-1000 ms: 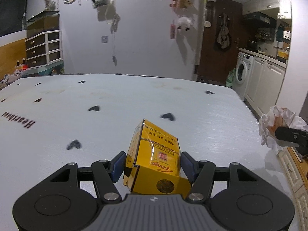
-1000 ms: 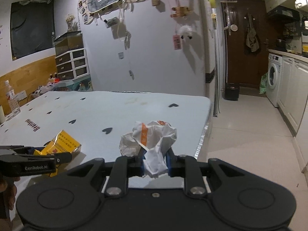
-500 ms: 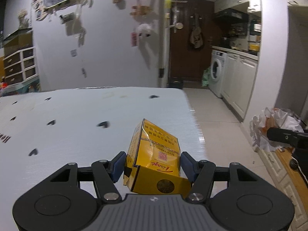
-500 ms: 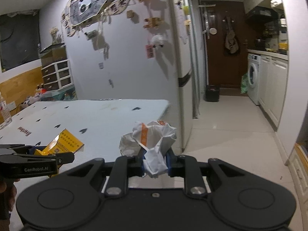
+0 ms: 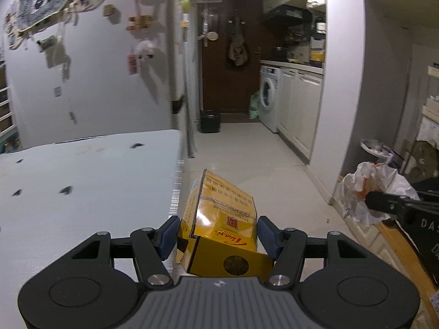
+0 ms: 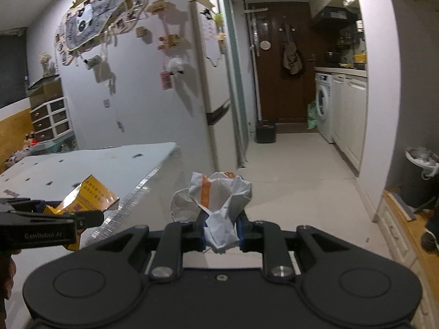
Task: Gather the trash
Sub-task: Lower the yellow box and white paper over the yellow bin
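Observation:
My left gripper (image 5: 218, 234) is shut on a yellow cardboard box (image 5: 222, 224) with red print, held in the air just past the table's right edge. In the right wrist view the same box (image 6: 87, 194) shows at the lower left in the left gripper (image 6: 82, 218). My right gripper (image 6: 221, 231) is shut on a crumpled white wrapper (image 6: 216, 200) with orange marks, above the floor. The left wrist view catches that wrapper (image 5: 367, 189) at its right edge, held by the right gripper (image 5: 384, 205). A grey trash bin (image 6: 419, 175) lined with a bag stands by the right wall.
The white table (image 5: 82, 186) with black heart marks lies to the left. Ahead, a pale tiled floor (image 6: 288, 164) runs to a dark door (image 6: 285, 63), with a washing machine (image 6: 325, 107) and white cabinets on the right. A small black bin (image 6: 265, 134) stands by the door.
Both grippers swung to the right, off the table and over the floor, each keeping its load. The hallway, kitchen and grey bin have come into view.

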{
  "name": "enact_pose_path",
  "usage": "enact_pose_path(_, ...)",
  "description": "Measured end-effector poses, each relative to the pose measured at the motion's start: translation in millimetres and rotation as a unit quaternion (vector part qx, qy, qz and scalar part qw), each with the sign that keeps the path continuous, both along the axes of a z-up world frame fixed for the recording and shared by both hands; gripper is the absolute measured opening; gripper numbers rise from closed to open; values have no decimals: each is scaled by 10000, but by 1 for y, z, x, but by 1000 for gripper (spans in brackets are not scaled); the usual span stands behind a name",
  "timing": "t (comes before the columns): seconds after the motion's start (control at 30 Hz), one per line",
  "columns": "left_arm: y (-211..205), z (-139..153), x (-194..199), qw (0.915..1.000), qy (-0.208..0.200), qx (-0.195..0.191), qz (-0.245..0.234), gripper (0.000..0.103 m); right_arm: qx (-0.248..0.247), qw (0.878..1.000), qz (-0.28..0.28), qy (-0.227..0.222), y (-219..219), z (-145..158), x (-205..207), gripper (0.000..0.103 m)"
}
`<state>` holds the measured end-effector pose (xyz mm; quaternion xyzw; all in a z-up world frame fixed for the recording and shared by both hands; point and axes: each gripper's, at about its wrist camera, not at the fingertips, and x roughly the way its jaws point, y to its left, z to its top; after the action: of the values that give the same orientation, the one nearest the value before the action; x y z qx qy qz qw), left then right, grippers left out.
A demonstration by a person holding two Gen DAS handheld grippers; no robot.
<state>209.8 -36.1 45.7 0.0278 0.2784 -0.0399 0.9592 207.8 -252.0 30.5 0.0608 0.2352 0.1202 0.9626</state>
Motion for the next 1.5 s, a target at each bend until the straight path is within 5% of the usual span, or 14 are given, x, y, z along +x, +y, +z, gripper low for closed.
enact_pose_path(0.43,-77,-52,25,9967,564,210,-544,62,103,9978,-521,385,-66,-47,4,21)
enact_pose_path(0.77,-105,-110,75,9882,1321,113,-770,62,-258,9913,-627,1124,-87,-106,40,21)
enact_pose_path(1.5,-118,-250,165,9500,3028,-47,-760,62,-492,9628,-546,2602,-106,-227,123,22)
